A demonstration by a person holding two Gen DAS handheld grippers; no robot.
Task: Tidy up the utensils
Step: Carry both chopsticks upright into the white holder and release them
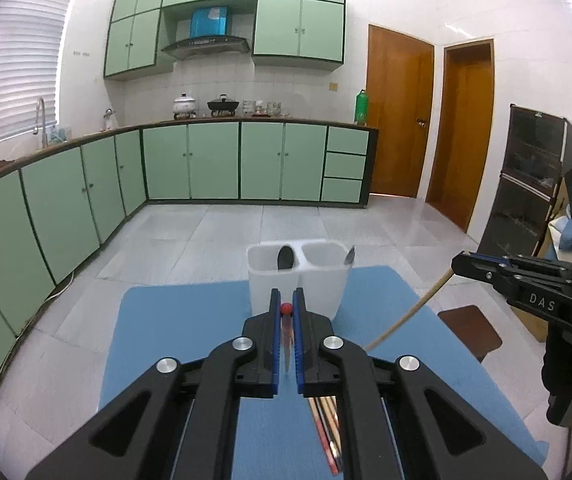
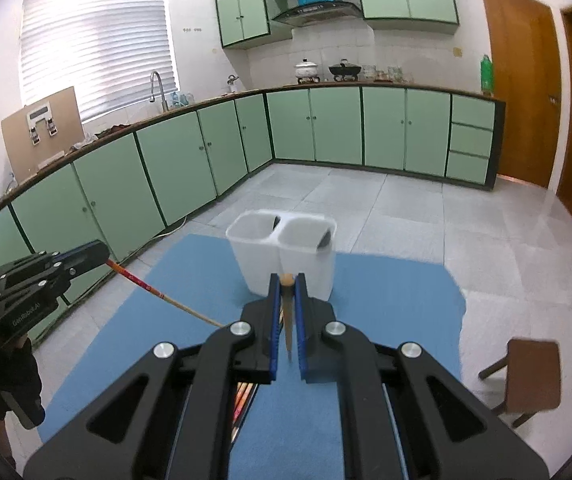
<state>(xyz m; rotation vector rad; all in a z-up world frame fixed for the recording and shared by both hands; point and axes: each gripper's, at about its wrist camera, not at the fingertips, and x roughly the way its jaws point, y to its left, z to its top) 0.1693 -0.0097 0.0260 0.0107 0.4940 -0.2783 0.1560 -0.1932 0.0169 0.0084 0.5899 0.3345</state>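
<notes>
A white two-compartment holder [image 1: 298,280] [image 2: 286,252] stands at the far edge of a blue mat [image 1: 189,332] [image 2: 386,312]. A dark spoon [image 1: 285,258] stands in its left compartment and a metal utensil [image 1: 350,257] in its right. My left gripper [image 1: 286,300] is shut on a red-tipped chopstick [image 1: 286,310], also seen from the right wrist [image 2: 145,286]. My right gripper [image 2: 288,284] is shut on a plain wooden chopstick [image 2: 288,280], also seen from the left wrist [image 1: 410,312]. Both are held above the mat, short of the holder. More chopsticks [image 1: 326,432] [image 2: 243,400] lie on the mat below.
A brown stool [image 2: 530,376] [image 1: 470,330] stands on the tiled floor right of the mat. Green kitchen cabinets [image 1: 213,160] run along the far and left walls. A dark shelf unit [image 1: 526,184] stands at the right.
</notes>
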